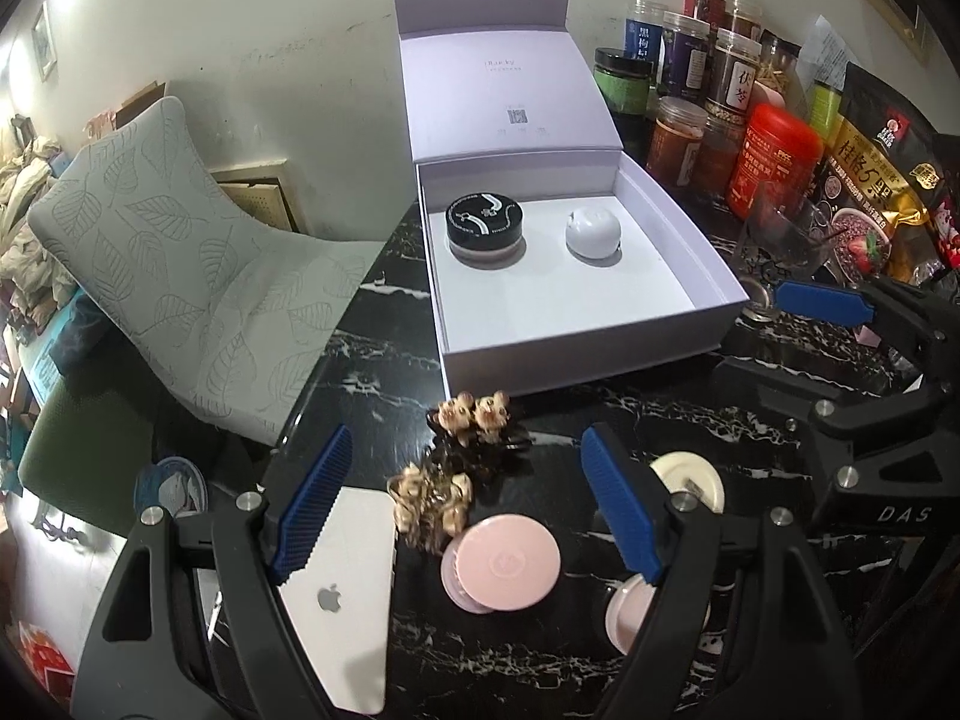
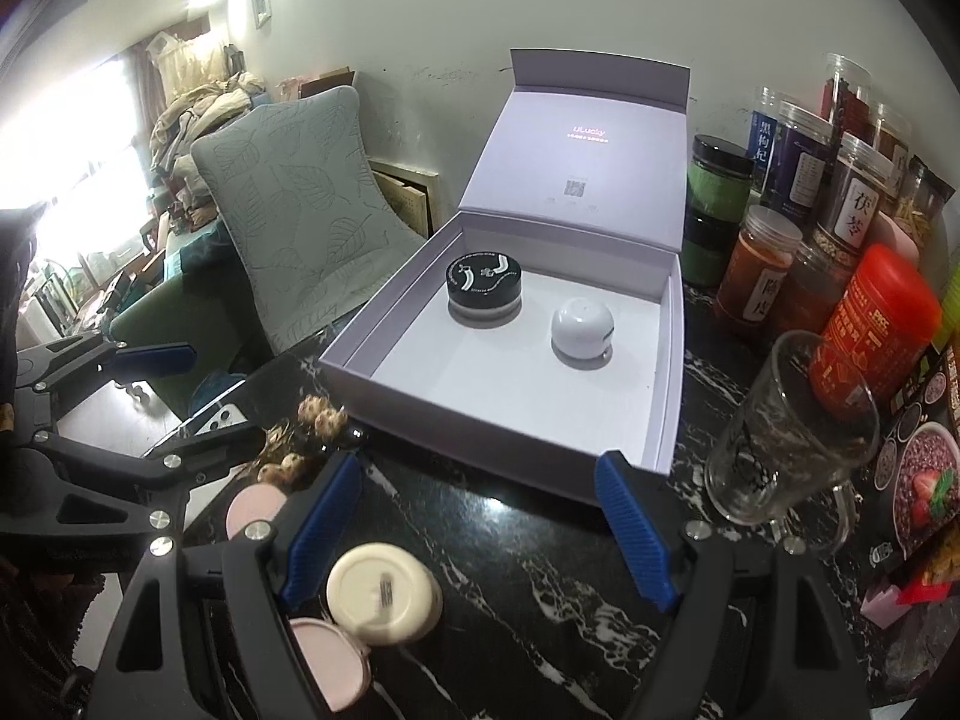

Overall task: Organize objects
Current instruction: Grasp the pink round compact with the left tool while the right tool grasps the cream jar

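Left hand-held gripper (image 1: 468, 510): jaws well apart, nothing between the pads; it hovers over the loose items at 6 o'clock of the gift box (image 1: 714, 267).
Right hand-held gripper (image 2: 480, 528): jaws likewise apart and empty, above bare counter (image 2: 540, 588), the cream round case (image 2: 384, 594) just beside its left pad.
Gift box: open, lid upright; a black-lidded jar (image 1: 484, 227) and a white rounded device (image 1: 594, 232) already sit inside.
Pink compact (image 1: 501, 564): flat on the counter; likely light, rigid, smooth, so pinch across its rim.
Hair clips (image 1: 474, 414): probably light, knobbly, brittle; grip the body, not the ornaments.
White phone (image 1: 342, 588): at 7 o'clock of the box, slick; take by its long edges.
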